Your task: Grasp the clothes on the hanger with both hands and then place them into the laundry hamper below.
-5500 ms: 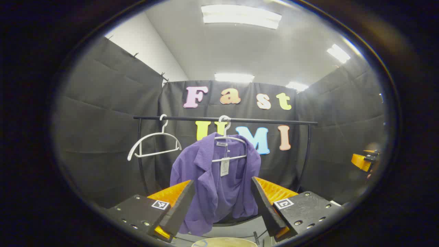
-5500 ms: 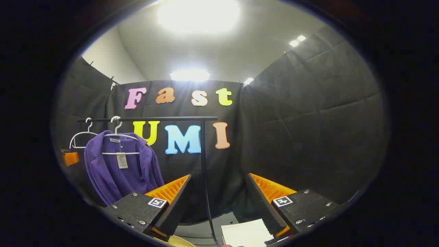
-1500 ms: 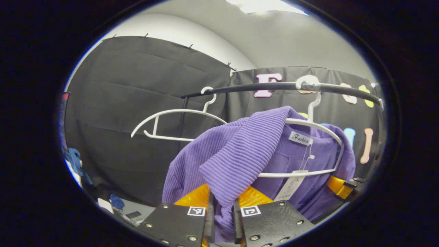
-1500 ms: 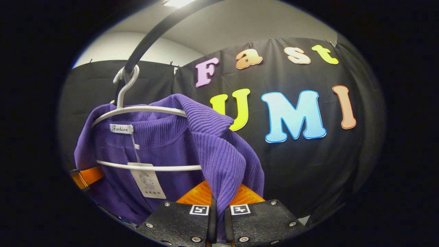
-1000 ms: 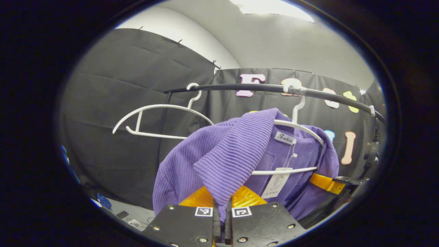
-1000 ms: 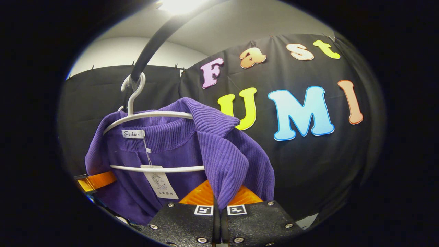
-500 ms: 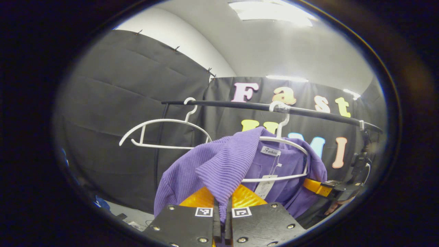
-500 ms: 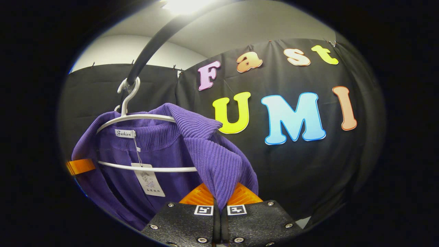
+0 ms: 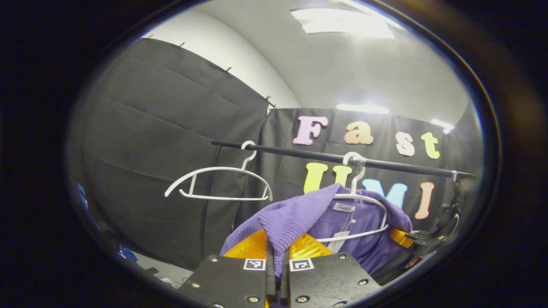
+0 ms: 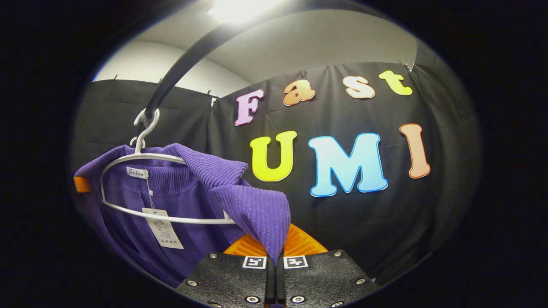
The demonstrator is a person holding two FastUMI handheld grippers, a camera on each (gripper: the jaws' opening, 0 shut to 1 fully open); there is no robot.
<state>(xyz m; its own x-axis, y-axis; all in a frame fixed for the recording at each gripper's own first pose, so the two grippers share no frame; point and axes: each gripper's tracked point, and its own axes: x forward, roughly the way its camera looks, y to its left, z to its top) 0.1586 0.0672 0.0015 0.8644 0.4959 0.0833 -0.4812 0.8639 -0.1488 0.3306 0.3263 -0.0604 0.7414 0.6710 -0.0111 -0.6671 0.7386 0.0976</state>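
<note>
Both grippers are clamped on the purple top (image 9: 295, 214): the left gripper (image 9: 277, 262) pinches one collar flap, the right gripper (image 10: 275, 262) the other. The top hangs on a white hanger (image 10: 141, 159) hooked over the black rail (image 9: 299, 155), beside an empty hanger (image 9: 218, 184).

Left tool (image 9: 277, 273) pinches purple jacket (image 9: 295, 214) draped on white hanger (image 9: 361, 201).

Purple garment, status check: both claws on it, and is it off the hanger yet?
Left claw and right claw both shut on the purple garment. Garment on its white hanger, hooked on the rail. Nothing blocking.
</note>
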